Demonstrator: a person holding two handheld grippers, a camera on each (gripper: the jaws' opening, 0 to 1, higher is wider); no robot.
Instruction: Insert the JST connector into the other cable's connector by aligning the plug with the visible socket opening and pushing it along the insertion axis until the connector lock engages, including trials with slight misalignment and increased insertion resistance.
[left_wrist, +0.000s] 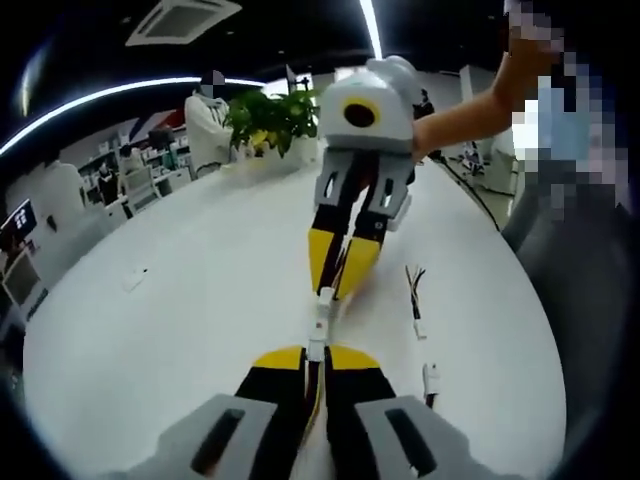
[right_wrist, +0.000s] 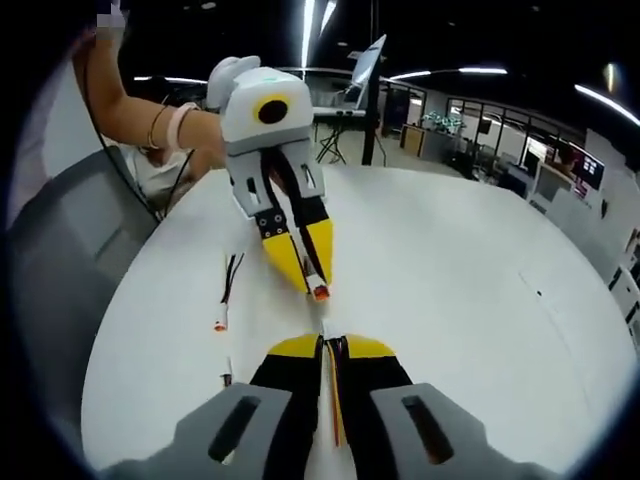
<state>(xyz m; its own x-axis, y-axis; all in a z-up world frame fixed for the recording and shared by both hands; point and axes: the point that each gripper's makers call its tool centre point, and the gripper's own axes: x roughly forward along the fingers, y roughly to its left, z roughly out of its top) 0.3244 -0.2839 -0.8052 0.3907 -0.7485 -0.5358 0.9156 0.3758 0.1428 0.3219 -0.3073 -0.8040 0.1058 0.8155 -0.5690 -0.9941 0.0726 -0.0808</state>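
Observation:
My left gripper (left_wrist: 316, 353) rises from the bottom of the left gripper view, shut on a thin cable that ends in a white JST connector (left_wrist: 317, 343). Facing it from above, my right gripper (left_wrist: 335, 288) is shut on the other cable, whose white connector (left_wrist: 325, 299) points down. The two connectors meet end to end just above the white table; I cannot tell if they are locked. In the right gripper view, my right gripper (right_wrist: 330, 346) pinches its cable, and the left gripper (right_wrist: 315, 284) shows an orange-tipped connector (right_wrist: 320, 292) at its tips.
Spare cables with white plugs (left_wrist: 420, 327) (left_wrist: 432, 377) lie to the right of the grippers, seen also as a spare cable (right_wrist: 223, 295). The round white table (left_wrist: 180, 300) has a potted plant (left_wrist: 270, 115) at its far edge. A person's arm (left_wrist: 460, 115) holds the right gripper.

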